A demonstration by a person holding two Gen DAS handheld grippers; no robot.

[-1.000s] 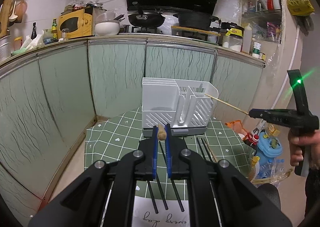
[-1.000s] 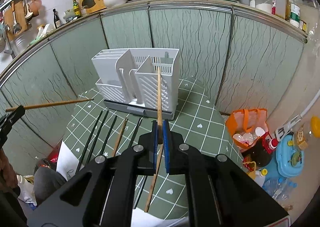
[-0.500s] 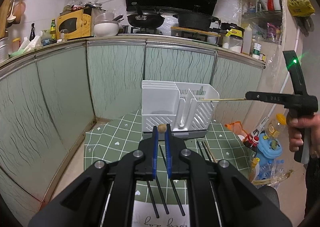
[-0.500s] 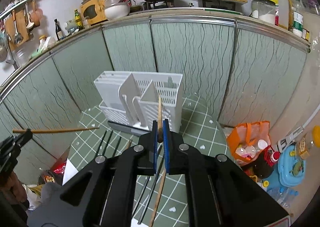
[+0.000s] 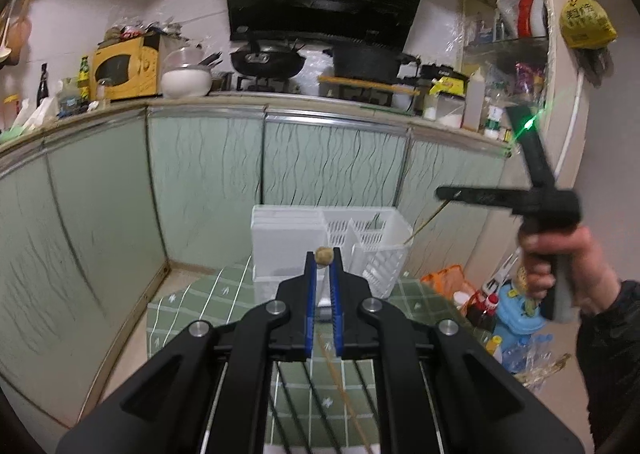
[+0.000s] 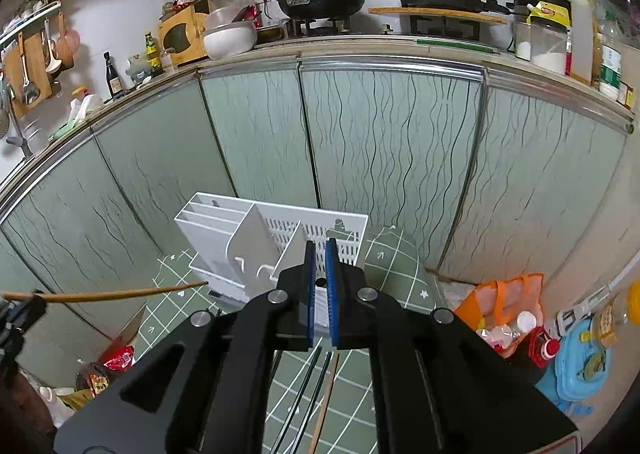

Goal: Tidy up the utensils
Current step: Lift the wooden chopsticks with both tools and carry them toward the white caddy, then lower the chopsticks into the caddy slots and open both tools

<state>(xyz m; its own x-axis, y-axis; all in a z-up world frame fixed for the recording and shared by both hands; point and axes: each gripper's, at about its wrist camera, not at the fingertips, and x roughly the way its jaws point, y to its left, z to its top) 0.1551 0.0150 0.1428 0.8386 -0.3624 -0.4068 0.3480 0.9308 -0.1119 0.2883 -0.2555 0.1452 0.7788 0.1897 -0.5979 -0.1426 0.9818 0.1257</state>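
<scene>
A white slotted utensil rack (image 5: pixel 288 230) (image 6: pixel 224 238) stands at the far end of the green checked table (image 5: pixel 180 306) (image 6: pixel 392 266). My left gripper (image 5: pixel 323 254) (image 6: pixel 24 306) is shut on a wooden chopstick (image 5: pixel 324 256) (image 6: pixel 112 295). I see that stick end-on, pointing at the rack from short of it. My right gripper (image 6: pixel 320 250) (image 5: pixel 442 193), held in a hand (image 5: pixel 560 254), is shut on a thin wooden chopstick (image 5: pixel 424 223). It slants down, its tip at the rack's right rim. Black chopsticks (image 5: pixel 296 386) (image 6: pixel 304 394) and a wooden one lie on the cloth.
Green cabinet doors (image 6: pixel 384 141) stand close behind the table under a crowded counter. An orange bag (image 6: pixel 500 302), bottles and a blue plastic box (image 6: pixel 580 358) crowd the floor to the right. A red packet (image 6: pixel 116 358) lies on the floor at the left.
Both grippers have risen, so the rack sits lower in both views. The right gripper's chopstick swung from pointing up-left, through level, to slanting down at the rack. Both grips hold.
</scene>
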